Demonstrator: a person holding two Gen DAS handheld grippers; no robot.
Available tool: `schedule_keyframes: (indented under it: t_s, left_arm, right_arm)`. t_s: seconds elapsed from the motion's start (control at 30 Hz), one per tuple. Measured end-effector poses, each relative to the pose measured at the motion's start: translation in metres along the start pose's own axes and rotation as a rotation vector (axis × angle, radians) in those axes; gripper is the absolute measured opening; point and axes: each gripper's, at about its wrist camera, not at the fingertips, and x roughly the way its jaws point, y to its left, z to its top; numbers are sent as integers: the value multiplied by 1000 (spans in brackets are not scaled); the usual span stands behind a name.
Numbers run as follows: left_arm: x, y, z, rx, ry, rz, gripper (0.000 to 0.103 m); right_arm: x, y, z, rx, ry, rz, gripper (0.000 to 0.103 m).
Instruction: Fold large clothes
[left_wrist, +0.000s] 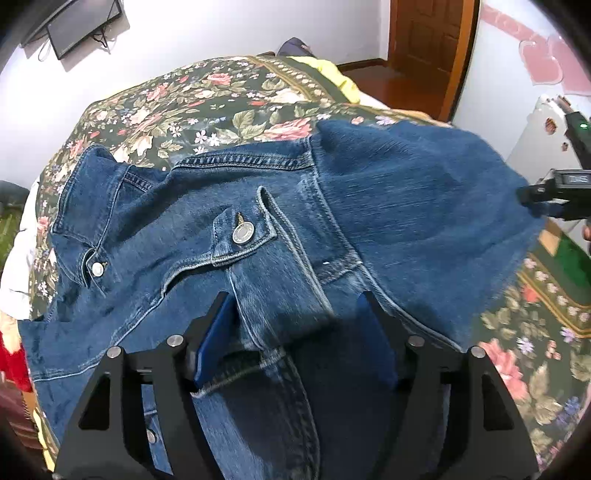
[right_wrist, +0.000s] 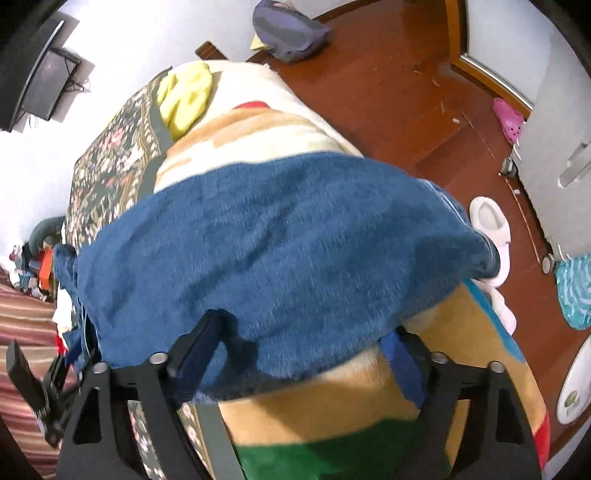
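Nearest my left lens, the left gripper (left_wrist: 295, 325) tilts steeply down over the denim jacket (left_wrist: 258, 229), its jaws spread, with a raised fold of the jacket's front standing between the blue pads (left_wrist: 212, 343); I cannot tell whether they press on it. That jacket lies spread on the floral bedspread (left_wrist: 192, 107), stiff, stitched denim with a flapped chest pocket and a metal button (left_wrist: 242, 233), its collar at left. Off to the right its sleeve sweeps out blurred, and only a black fragment of the right gripper (left_wrist: 554, 199) shows at the frame edge. From my right wrist view, the right gripper (right_wrist: 303, 350) also points down, jaws apart, the sleeve's cloth (right_wrist: 280, 251) draped across and hiding the left fingertip, so I cannot judge contact. Beneath it lies a plush patterned blanket (right_wrist: 332, 406). Further right are the wooden floor (right_wrist: 388, 103) and a white slipper (right_wrist: 489, 221), partly hidden by the sleeve.
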Motion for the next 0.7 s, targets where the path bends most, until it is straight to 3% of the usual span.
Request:
schedule_keyframes:
  t_s: [0.17, 0.27, 0.37, 0.6, 0.7]
  left_arm:
    - [-21, 11, 0, -46, -25, -1, 69]
    - [-37, 25, -2, -89, -52, 8, 70]
    - [-51, 37, -6, -106, -77, 41, 70]
    - [-86, 74, -20, -174, -138, 78, 71]
    - [-101, 93, -30, -209, -170, 110, 78]
  right_arm:
    - [-13, 9, 8, -21, -69, -45, 32]
    - [-31, 24, 10, -65, -133, -59, 22]
    - [-54, 39, 10, -108, -205, -27, 15]
    - [-119, 127, 14, -259, -348, 94, 13]
    - [-136, 174, 10, -331, -379, 156, 12]
